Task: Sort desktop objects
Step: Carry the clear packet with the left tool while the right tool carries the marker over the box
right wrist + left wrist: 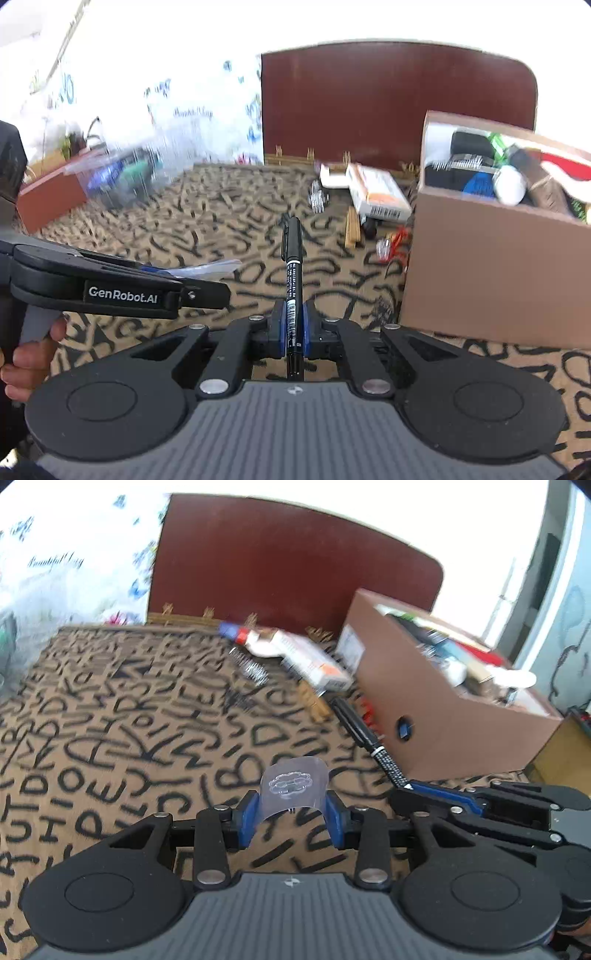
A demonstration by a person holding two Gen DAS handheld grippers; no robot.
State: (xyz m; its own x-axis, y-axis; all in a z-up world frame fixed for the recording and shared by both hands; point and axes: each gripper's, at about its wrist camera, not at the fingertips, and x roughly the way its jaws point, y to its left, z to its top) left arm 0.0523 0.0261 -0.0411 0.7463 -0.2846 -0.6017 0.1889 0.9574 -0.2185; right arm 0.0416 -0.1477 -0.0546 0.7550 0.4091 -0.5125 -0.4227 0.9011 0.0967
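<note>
"GenRobot.AI" on left claw (pixel 207 273), right claw (pixel 294 325) clamping barcoded black pen (pixel 293 254)

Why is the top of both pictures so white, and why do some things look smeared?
Left wrist view: the background above the dark red board is blown out to white, and the boxes lying behind look motion-smeared, while the clear plastic piece in the left gripper stays sharp. Right wrist view: same white glare on top; the clear container at left is blurred, but the black pen in the right gripper is crisp.
</note>
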